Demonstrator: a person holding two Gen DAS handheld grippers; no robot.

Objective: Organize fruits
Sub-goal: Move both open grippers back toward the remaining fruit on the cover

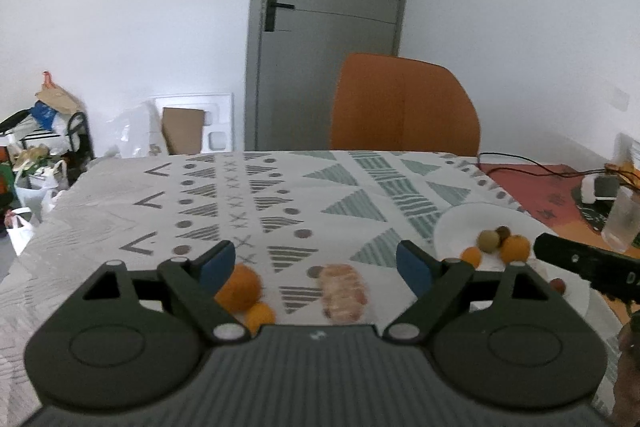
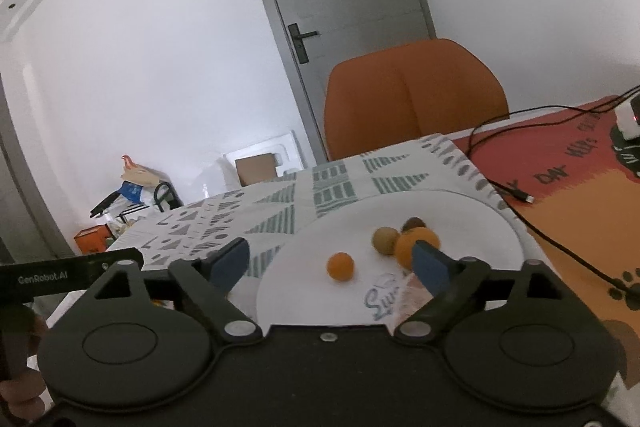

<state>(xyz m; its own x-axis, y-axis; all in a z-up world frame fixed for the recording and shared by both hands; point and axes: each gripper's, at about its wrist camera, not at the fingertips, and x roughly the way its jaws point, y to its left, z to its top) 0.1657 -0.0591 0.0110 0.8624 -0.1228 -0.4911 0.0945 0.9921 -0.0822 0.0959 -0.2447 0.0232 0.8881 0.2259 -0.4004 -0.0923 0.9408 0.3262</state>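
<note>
Fruits lie split: a large orange [image 1: 239,287], a small one [image 1: 260,315] and a peeled piece [image 1: 344,291] on the table's near edge, others on the white plate [image 2: 460,211] toward its right edge. Both the left gripper [image 1: 316,263] and right gripper [image 2: 332,263] hover with fingers spread, empty. Best to centre the left fingers squarely around one loose fruit before closing. The gripper's side reads "GenRobot.AI".

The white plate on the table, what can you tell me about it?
The plate is round, white, smooth and glossy, likely ceramic, with bluish script printed near its front edge. It lies flat on the patterned tablecloth, near that cloth's right edge. On it sit a small orange fruit, a larger orange, a greenish-brown fruit and a dark one behind; those last three cluster together. The open right gripper hovers over its near side.
</note>
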